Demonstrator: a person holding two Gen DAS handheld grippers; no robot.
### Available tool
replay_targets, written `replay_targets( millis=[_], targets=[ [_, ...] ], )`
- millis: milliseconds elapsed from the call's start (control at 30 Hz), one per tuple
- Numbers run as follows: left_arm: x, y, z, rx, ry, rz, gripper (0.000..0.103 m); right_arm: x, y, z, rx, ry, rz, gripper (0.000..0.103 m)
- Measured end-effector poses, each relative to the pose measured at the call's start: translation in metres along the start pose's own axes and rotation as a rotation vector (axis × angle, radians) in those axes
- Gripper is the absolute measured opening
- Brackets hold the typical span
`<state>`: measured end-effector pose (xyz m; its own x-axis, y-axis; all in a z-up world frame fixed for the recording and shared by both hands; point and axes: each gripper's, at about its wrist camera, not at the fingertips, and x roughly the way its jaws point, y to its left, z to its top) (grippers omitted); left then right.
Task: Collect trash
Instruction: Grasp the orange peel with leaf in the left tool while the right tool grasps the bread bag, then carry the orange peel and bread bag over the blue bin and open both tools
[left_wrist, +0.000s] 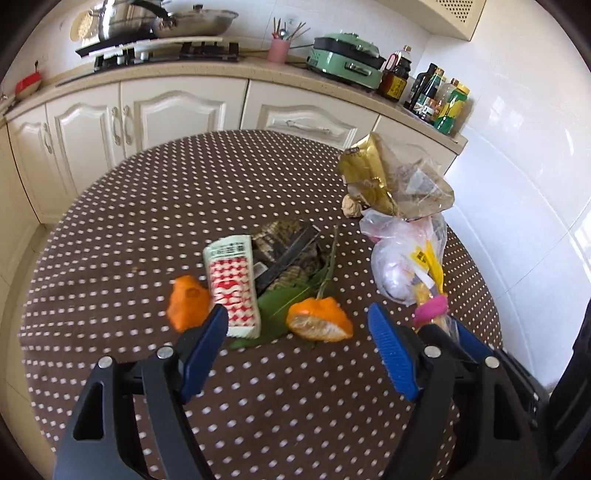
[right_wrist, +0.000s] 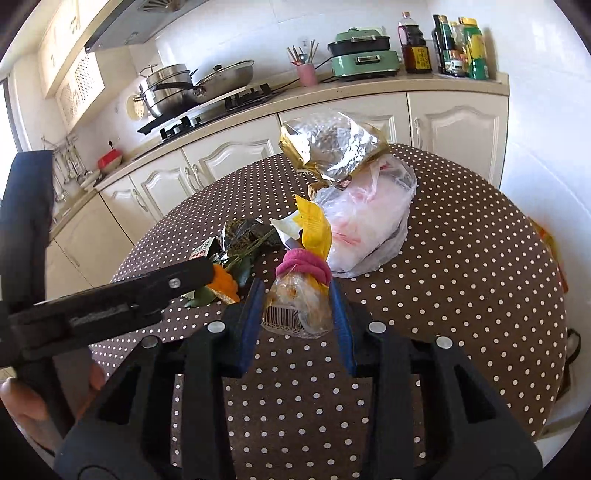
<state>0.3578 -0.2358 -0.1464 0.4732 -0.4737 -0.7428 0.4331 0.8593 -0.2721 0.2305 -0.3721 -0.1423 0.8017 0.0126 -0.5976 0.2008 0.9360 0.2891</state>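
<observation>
The right tool (right_wrist: 297, 306) is clenched on a small clear plastic packet with a barcode label (right_wrist: 295, 310), pinched between its blue pads just under a pink band (right_wrist: 304, 267) and a yellow wrapper (right_wrist: 314, 225) that stick up from it. The packet sits over the round bench in its brown, white-dotted cloth (right_wrist: 461, 277), towards the near middle.

Over to the left tool (left_wrist: 295, 332): its blue fingers (left_wrist: 391, 350) are spread wide, released, holding nothing, hovering over the near part of the bench (left_wrist: 129, 221). Between and just beyond those fingers lies a piece of orange peel (left_wrist: 319, 321) on a green leaf (left_wrist: 280, 306). A second piece of orange peel (left_wrist: 188, 302) lies beside the left finger, touching a red-and-white patterned paper carton (left_wrist: 232, 284). Behind the carton rests a dark crumpled wrapper (left_wrist: 288, 247).

Towards the far right edge of the bench, a crinkled gold-and-clear foil bag (left_wrist: 388, 177) leans on a thin white plastic bag (left_wrist: 402, 258), with a small crumpled tan wad (left_wrist: 351, 208) just beside them.
</observation>
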Motion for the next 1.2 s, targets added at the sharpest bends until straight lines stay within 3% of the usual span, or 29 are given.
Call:
replay_targets(
  millis=[167, 200, 267, 500, 800, 1033, 1200],
  targets=[
    [0.019, -0.006, 0.000, -0.015, 0.037, -0.026, 0.075, 0.007, -0.002, 0.005, 0.032, 0.011, 0.015, 0.035],
    [0.020, -0.007, 0.000, -0.011, 0.037, -0.026, 0.071, 0.008, -0.003, 0.007, 0.034, 0.014, 0.018, 0.035],
    [0.024, -0.009, 0.000, 0.001, 0.054, -0.029, 0.040, 0.010, -0.003, 0.007, 0.035, 0.020, 0.021, 0.035],
    [0.012, -0.007, -0.007, 0.021, 0.030, -0.014, 0.034, 0.008, -0.002, 0.008, 0.024, 0.007, 0.026, 0.035],
    [-0.054, 0.023, -0.022, -0.020, -0.061, -0.065, 0.033, -0.013, 0.031, 0.004, -0.047, -0.048, 0.037, 0.035],
    [-0.114, 0.072, -0.040, -0.093, -0.138, -0.091, 0.033, -0.031, 0.081, 0.004, -0.116, -0.082, 0.086, 0.035],
    [-0.157, 0.116, -0.058, -0.144, -0.204, -0.070, 0.033, -0.036, 0.137, -0.003, -0.190, -0.076, 0.153, 0.035]
  ],
)
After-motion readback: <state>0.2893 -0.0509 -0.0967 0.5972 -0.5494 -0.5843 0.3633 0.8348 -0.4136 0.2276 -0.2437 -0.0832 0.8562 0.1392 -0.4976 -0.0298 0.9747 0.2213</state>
